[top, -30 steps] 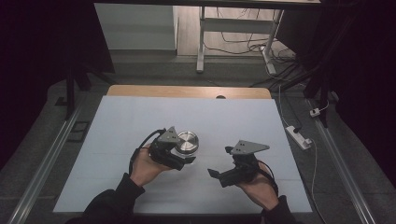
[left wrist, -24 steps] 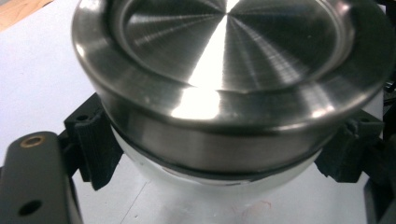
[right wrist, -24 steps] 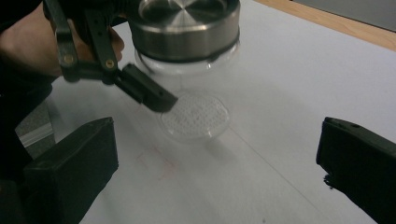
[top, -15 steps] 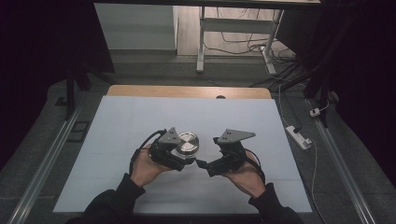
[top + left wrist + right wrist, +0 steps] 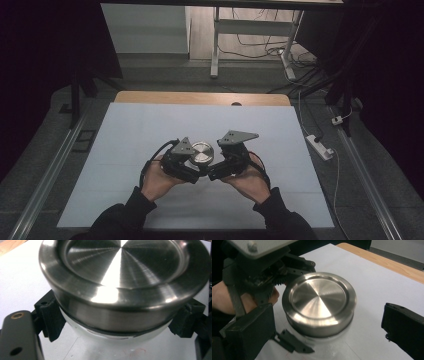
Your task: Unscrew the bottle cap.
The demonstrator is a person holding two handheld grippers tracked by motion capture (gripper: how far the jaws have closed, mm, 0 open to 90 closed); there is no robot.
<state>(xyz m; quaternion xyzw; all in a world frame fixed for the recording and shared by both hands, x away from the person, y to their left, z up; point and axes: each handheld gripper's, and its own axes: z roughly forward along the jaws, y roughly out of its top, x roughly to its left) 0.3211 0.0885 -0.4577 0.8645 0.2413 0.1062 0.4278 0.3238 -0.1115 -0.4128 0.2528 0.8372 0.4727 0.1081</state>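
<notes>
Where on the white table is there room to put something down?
The white mat is bare along its far edge by the wooden strip, and down its left and right sides. It is crowded in the near middle, where the left gripper clamps the metal jar and the right gripper is beside it.

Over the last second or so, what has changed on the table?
The right gripper slid leftwards to the metal tin, its fingers open either side of it. The left gripper stayed put, fingers clamped on the tin, which has not moved.
</notes>
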